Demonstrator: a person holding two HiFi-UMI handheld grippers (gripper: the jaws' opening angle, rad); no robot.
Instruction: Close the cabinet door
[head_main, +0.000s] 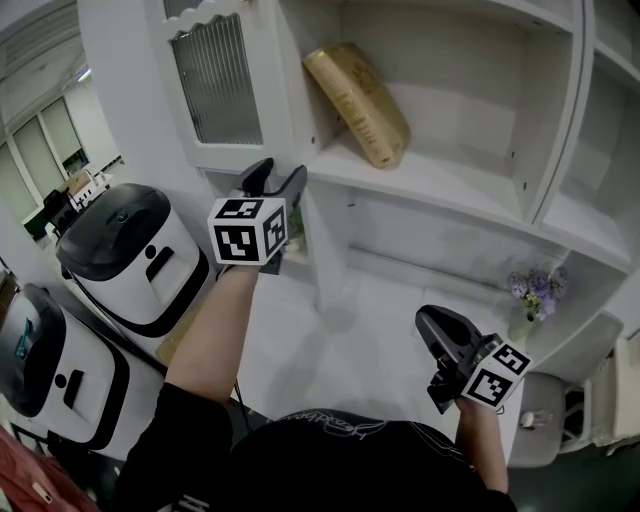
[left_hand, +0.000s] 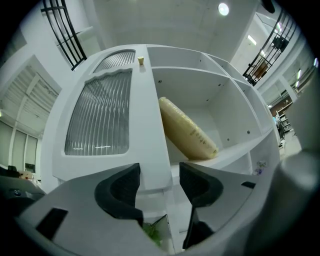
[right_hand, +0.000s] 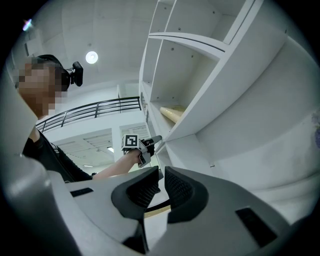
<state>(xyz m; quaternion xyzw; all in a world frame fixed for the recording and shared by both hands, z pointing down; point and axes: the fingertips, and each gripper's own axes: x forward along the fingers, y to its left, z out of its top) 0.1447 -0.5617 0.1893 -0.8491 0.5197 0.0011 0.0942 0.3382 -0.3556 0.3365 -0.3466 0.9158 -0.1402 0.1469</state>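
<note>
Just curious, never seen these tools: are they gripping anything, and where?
Nothing is clamped. The left gripper has its jaws apart astride the edge of the white ribbed-glass cabinet door, low down; the right gripper is empty, jaws nearly together.

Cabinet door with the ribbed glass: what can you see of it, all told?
The cabinet door is white-painted, wood by its look, with a tall ribbed glass pane under a wavy top edge. It stands upright, swung open left of the shelves. The left gripper holds its jaws apart either side of the door's lower free edge; whether they press it is unclear.
</note>
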